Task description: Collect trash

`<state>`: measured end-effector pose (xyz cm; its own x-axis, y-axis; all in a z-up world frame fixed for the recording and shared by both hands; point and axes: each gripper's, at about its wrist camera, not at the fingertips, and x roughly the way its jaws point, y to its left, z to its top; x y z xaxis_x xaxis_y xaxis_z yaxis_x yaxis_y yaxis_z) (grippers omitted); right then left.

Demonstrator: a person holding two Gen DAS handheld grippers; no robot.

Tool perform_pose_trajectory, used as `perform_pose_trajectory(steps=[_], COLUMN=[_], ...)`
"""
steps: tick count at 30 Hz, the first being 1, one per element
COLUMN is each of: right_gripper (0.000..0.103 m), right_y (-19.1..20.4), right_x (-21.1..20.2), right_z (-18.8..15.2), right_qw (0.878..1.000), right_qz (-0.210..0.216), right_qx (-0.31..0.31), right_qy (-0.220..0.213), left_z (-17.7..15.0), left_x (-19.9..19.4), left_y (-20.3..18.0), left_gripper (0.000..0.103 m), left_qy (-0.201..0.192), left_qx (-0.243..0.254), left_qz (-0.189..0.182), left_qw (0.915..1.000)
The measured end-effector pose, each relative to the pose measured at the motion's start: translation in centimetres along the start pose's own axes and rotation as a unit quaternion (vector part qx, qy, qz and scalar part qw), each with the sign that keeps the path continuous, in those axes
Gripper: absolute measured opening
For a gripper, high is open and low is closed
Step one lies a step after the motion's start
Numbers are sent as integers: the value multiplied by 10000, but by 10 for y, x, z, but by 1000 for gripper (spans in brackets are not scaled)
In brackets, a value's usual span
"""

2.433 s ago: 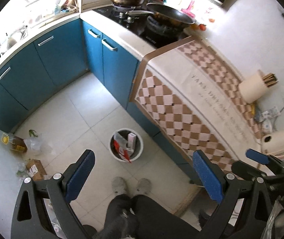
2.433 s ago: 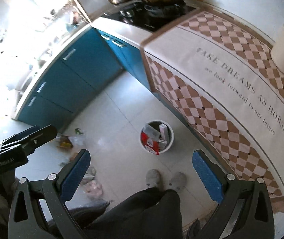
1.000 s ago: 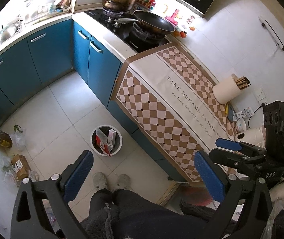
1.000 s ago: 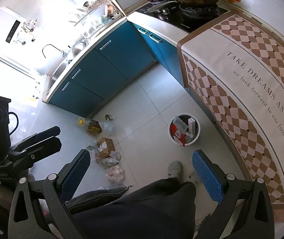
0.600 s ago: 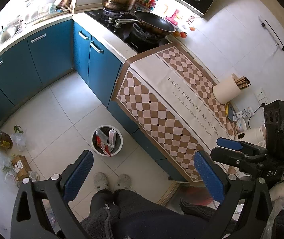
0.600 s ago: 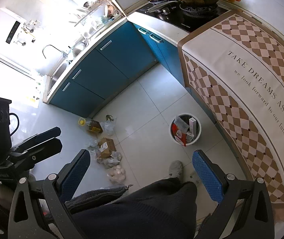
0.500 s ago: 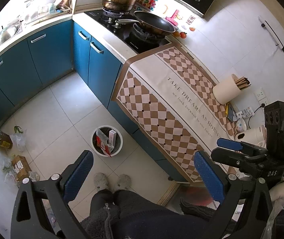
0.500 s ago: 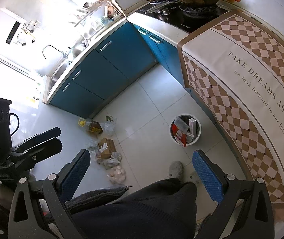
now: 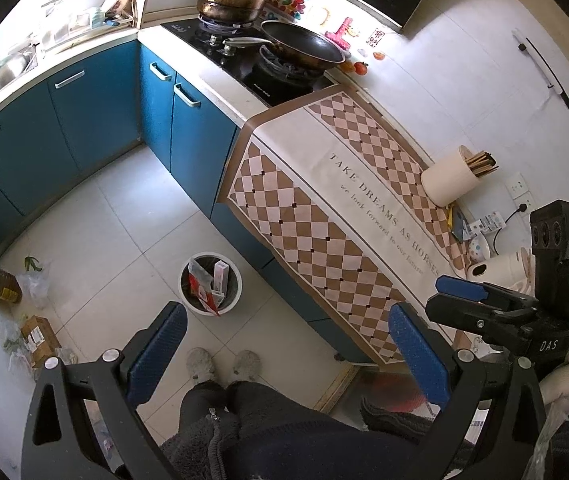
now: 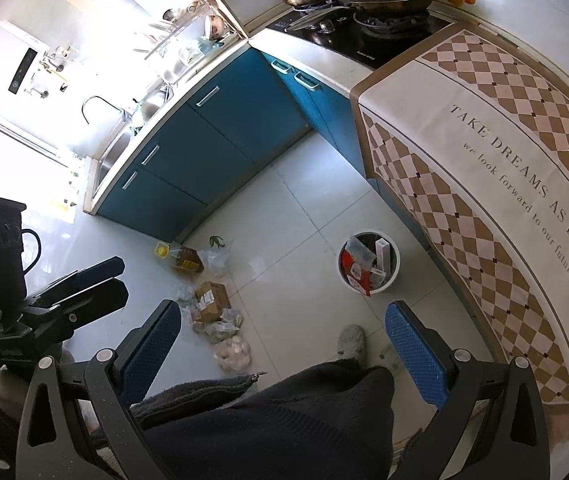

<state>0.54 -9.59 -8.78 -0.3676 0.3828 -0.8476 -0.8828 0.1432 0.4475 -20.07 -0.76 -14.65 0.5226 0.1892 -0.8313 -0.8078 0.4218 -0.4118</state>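
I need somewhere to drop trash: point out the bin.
The bin stands on the floor tiles beside the blue cabinets below the checkered counter cloth, just ahead of the person's slippers.

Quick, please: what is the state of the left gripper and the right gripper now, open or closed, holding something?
Left gripper: open, holding nothing.
Right gripper: open, holding nothing.

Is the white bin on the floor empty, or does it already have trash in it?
Partly filled. The bin stands upright on the floor tiles, and red and white packets and a small box show inside its rim; it has no lid.
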Motion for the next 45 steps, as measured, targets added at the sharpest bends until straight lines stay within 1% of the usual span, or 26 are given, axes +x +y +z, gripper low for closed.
perform_pose_trajectory(steps=[17,45], right_gripper=[103,103], right_y=[2,2], right_x=[-5,-9], right_z=[0,6], right_qw=[10000,9999], right_qz=[-24,-32], right_qx=[48,54], right_qy=[-71,-97], left_z=[7,7], left_x=[5,5], left_y=[-9,-10], left_gripper=[103,103], left_qy=[20,6], left_qx=[78,96], left_qz=[-91,-104], left_qw=[9999,9999])
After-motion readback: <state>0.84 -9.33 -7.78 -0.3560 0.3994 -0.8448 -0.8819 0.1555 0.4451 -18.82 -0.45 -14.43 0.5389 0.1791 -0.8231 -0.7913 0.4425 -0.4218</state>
